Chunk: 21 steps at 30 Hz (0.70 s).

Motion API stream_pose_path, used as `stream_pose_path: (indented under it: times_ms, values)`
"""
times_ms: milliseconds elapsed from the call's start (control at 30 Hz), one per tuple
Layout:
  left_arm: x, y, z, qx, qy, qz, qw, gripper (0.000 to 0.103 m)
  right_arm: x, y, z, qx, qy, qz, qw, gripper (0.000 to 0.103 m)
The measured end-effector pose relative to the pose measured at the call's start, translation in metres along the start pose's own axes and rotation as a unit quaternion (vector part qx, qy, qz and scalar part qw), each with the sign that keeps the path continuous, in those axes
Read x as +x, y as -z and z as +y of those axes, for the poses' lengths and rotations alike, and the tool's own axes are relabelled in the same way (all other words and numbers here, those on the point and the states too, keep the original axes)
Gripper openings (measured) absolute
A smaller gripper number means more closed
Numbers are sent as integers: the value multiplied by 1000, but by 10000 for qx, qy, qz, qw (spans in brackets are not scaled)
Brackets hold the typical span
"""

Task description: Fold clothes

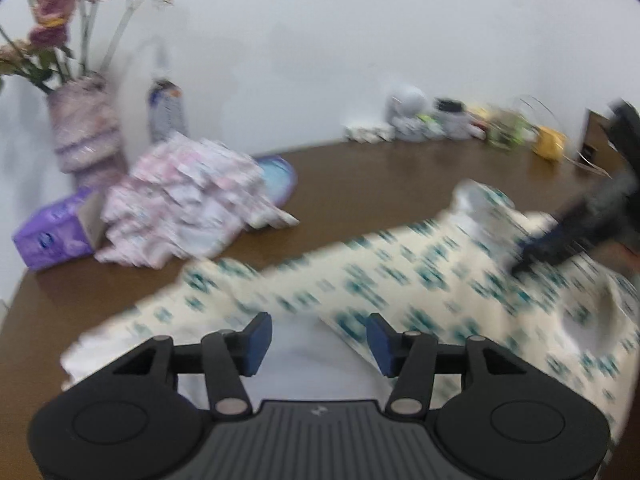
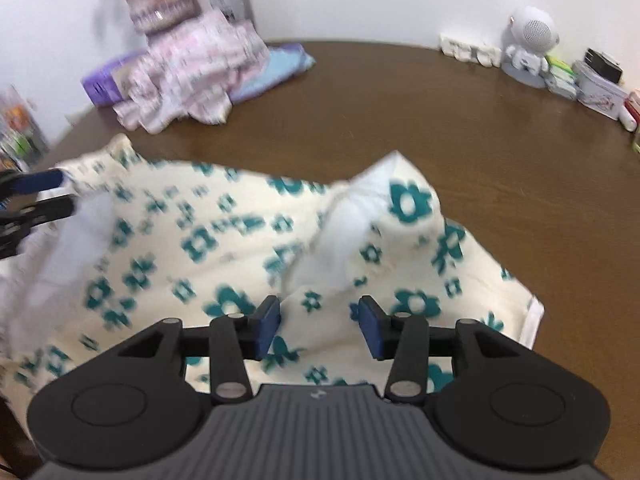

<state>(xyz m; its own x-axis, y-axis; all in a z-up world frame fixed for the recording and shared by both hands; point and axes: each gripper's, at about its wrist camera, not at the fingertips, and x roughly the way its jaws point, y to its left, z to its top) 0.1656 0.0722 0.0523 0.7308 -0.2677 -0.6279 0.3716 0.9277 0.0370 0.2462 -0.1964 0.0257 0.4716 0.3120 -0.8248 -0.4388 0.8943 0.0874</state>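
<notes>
Motion blur smears the floral garment [image 1: 360, 280] and vase [image 1: 82, 128].

cream cloth [image 2: 224, 240] with teal flower print | partly folded, rumpled, white underside showing at raised fold [image 2: 344, 232] | lies spread on brown table [image 2: 400, 112], near edge | pink-white patterned clothes pile [image 2: 192, 72] crumpled at far left, well apart

cream garment [image 2: 224, 240] with teal flowers (white inside), on a brown table [image 2: 400, 112]; pink-and-white patterned clothes [image 2: 192, 68], a purple box [image 1: 52, 236], blue gripper pads [image 2: 268, 326].
</notes>
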Motion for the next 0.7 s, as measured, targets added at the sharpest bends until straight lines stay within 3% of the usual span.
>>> stream_pose_path:
  times_ms: [33, 100, 133, 267, 400, 567, 700]
  values:
    - [-2, 7, -7, -1, 60, 75, 10000, 51, 2, 3, 2, -56, 79, 5, 10000, 36]
    - [-6, 19, -19, 10, 103, 134, 9999, 51, 0, 8, 5, -199, 184, -90, 9996, 4]
    - [-8, 24, -23, -3, 111, 138, 9998, 51, -1, 9, 3, -171, 195, -73, 9996, 3]
    - [-21, 36, -24, -246, 73, 52, 9997, 50, -10, 14, -10, 135, 69, -76, 9999, 5]
    - [-40, 42, -19, -418, -72, -49, 9991, 53, -38, 25, -16, 498, -185, -310, 9981, 30]
    - [-60, 51, -14, -620, -207, -90, 9978, 60, -74, 50, 6, 288, -747, -551, 9953, 31]
    - [-85, 64, -15, -640, -226, -146, 9976, 64, -78, 69, 43, -231, -1037, -524, 9930, 31]
